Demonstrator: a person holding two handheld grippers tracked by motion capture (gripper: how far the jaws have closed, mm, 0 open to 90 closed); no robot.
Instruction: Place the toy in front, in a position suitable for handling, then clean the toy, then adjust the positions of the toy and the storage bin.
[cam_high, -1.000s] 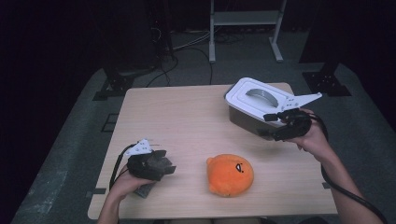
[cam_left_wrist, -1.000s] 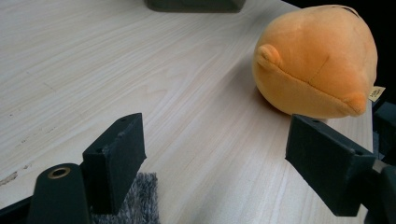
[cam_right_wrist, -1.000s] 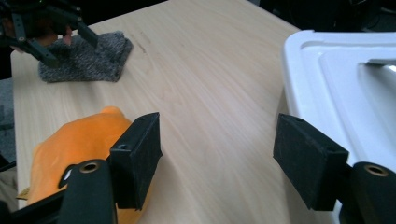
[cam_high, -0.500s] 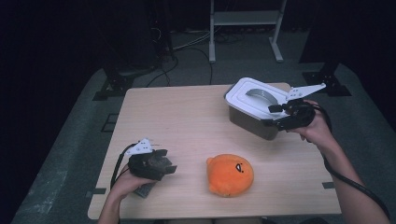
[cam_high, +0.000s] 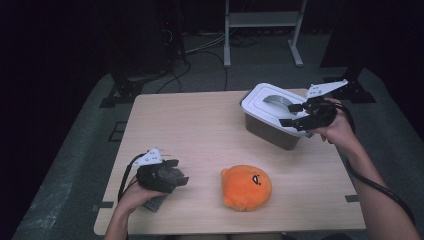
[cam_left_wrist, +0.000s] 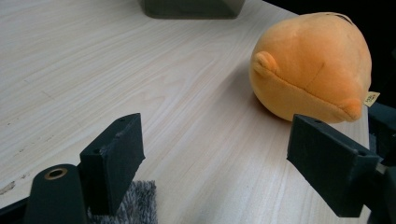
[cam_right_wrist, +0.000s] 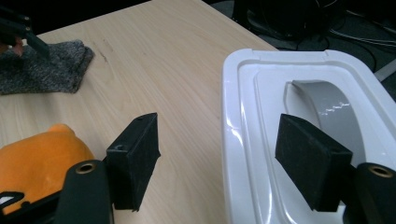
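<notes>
The round plush toy (cam_high: 246, 187) is bright orange with a small black mark on its face. The rectangular plastic box (cam_high: 270, 131) has dark grey walls, a white lid (cam_right_wrist: 261, 140) and a grey handle (cam_right_wrist: 327, 109). The knitted cloth (cam_right_wrist: 44, 67) is speckled grey. The wooden table (cam_high: 200, 125) is pale beige with fine grain.

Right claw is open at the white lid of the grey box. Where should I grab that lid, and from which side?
Grip the grey arched handle in the recess of the white lid, coming straight down from above. It stands proud of the flat top, probably narrow enough for the right claw. The rim sits flush on the grey box, so edges offer little hold.
</notes>
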